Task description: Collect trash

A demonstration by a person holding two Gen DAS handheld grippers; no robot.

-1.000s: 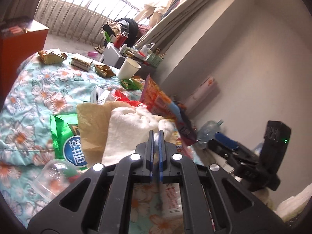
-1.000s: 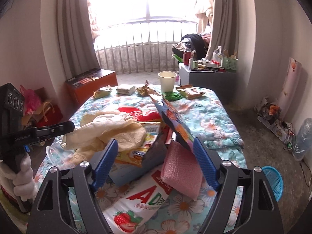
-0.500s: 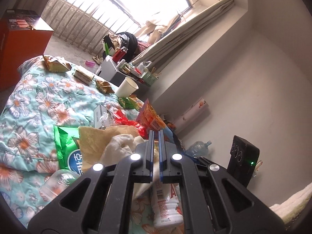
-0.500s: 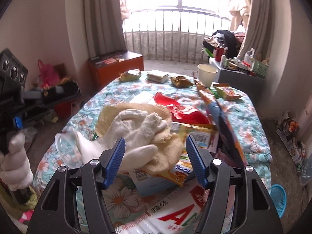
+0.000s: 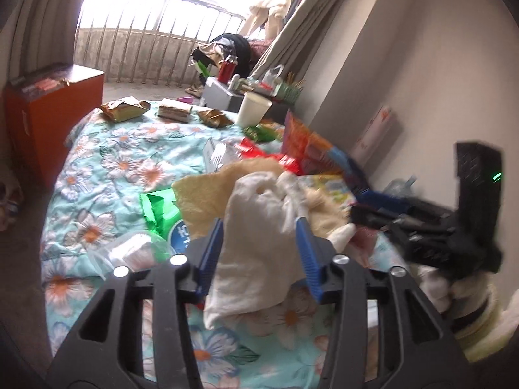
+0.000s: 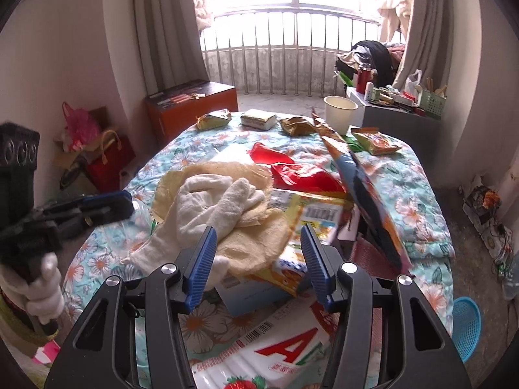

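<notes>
A pile of trash lies on the floral bedspread (image 6: 415, 194): a white towel (image 6: 220, 197) on a yellow cloth (image 6: 253, 240), red wrappers (image 6: 298, 175), a tall colourful snack bag (image 6: 363, 191) and a white AD pack (image 6: 279, 356). My left gripper (image 5: 259, 223) is open, its blue fingers on either side of the white towel (image 5: 259, 227). My right gripper (image 6: 258, 230) is open just above the yellow cloth and a yellow snack pack (image 6: 311, 223). It holds nothing. A green wrapper (image 5: 159, 207) and a clear plastic cup (image 5: 136, 249) lie left of the pile.
A white paper cup (image 6: 340, 113), several gold and green snack packs (image 6: 214, 118) lie at the bed's far end. An orange cabinet (image 6: 191, 103) stands left, a cluttered grey stand (image 6: 395, 110) right. A blue basket (image 6: 465, 327) sits on the floor.
My left gripper was shut and is now open around the white towel. My right gripper has moved left and closer over the pile, staying open.
</notes>
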